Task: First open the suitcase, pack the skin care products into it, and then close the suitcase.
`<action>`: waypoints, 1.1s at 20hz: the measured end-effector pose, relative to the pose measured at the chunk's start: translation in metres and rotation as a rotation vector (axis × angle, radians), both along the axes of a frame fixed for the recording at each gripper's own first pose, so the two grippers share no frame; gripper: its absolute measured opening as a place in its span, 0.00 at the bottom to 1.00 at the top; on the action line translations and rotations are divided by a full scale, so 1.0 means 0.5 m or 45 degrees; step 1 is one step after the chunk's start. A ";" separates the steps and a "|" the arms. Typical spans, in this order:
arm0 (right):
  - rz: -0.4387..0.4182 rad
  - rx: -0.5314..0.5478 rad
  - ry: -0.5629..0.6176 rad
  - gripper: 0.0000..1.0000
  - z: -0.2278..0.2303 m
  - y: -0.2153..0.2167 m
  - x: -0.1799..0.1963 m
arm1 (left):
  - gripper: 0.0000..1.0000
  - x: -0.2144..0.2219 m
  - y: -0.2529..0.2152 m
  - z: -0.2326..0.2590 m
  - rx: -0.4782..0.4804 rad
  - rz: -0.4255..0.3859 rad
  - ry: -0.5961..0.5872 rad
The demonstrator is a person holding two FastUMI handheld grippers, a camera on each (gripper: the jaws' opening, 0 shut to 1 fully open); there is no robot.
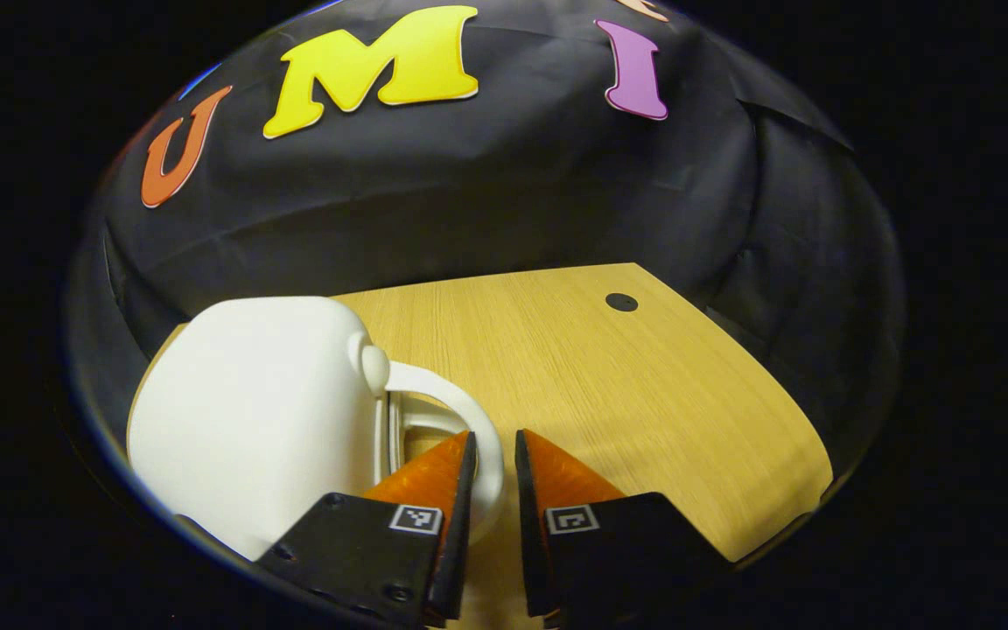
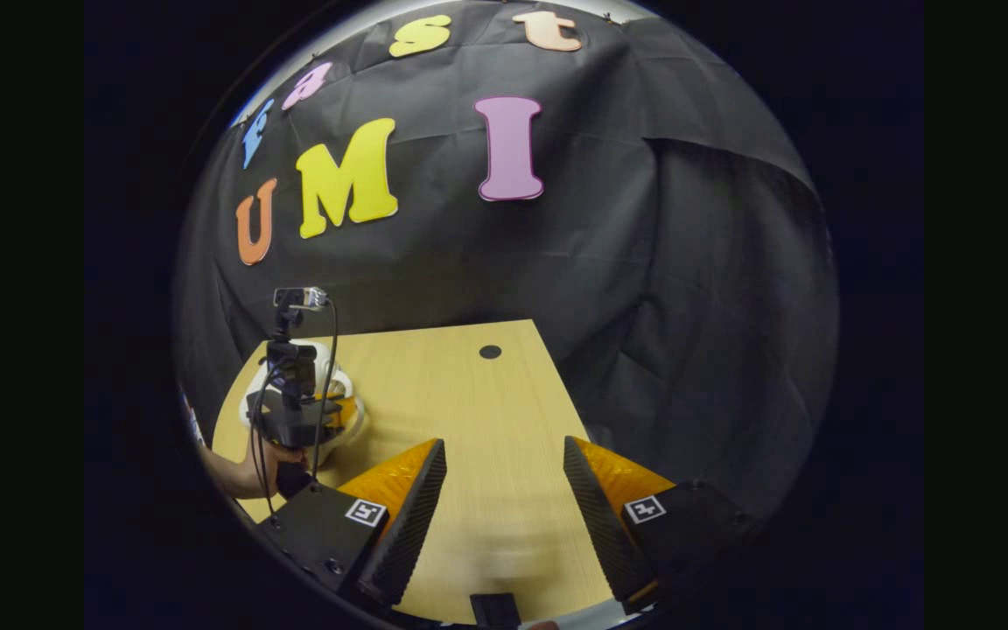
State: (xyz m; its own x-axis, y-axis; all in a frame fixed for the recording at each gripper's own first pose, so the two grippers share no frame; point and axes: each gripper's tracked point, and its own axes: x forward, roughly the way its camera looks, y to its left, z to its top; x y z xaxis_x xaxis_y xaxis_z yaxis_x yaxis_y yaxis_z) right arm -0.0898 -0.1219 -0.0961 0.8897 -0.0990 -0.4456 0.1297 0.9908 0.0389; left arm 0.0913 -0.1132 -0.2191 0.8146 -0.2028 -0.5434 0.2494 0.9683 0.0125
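Suitcase (image 1: 250, 420): small, white, smooth rounded hard shell, seen closed, standing on the wooden table (image 1: 626, 394) near its left rear part in the left gripper view. A white arched handle (image 1: 460, 411) is seen on the side facing the tabletop's middle, attached at a rounded knob; a seam line is visible beside the handle base.

Left gripper (image 1: 495, 464): jaws nearly closed around the handle loop, one finger inside the arch, the other outside it. Whether both fingers actually press on the handle cannot be told.

In the right gripper view, the suitcase (image 2: 338, 385) is seen far left on the table (image 2: 486, 455), largely hidden behind the left gripper (image 2: 329, 411) and the hand (image 2: 268, 459) holding it.

Right gripper (image 2: 504, 490): jaws spread wide, nothing between them, held above bare tabletop, well apart from the suitcase.

A dark round hole (image 1: 621, 302) is noted near the table's far edge.
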 end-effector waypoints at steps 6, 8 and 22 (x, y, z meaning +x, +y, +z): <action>0.129 -0.007 -0.072 0.80 0.038 0.076 0.056 | 1.00 -0.077 -0.041 0.111 -0.061 -0.063 -0.081; 0.180 -0.009 -0.130 0.80 0.068 0.112 0.082 | 1.00 -0.087 -0.011 0.187 -0.091 -0.027 -0.167; 0.260 -0.065 -0.714 0.80 0.359 0.333 0.182 | 0.99 -0.140 0.253 0.640 -0.118 0.302 -0.818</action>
State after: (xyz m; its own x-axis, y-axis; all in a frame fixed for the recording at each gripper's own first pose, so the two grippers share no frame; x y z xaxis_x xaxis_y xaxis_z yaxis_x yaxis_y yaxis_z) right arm 0.0013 0.0447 0.0832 0.9911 0.0901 0.0983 -0.0903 0.9959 -0.0024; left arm 0.0214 0.0131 0.1009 0.9974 -0.0013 0.0727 0.0012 1.0000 0.0015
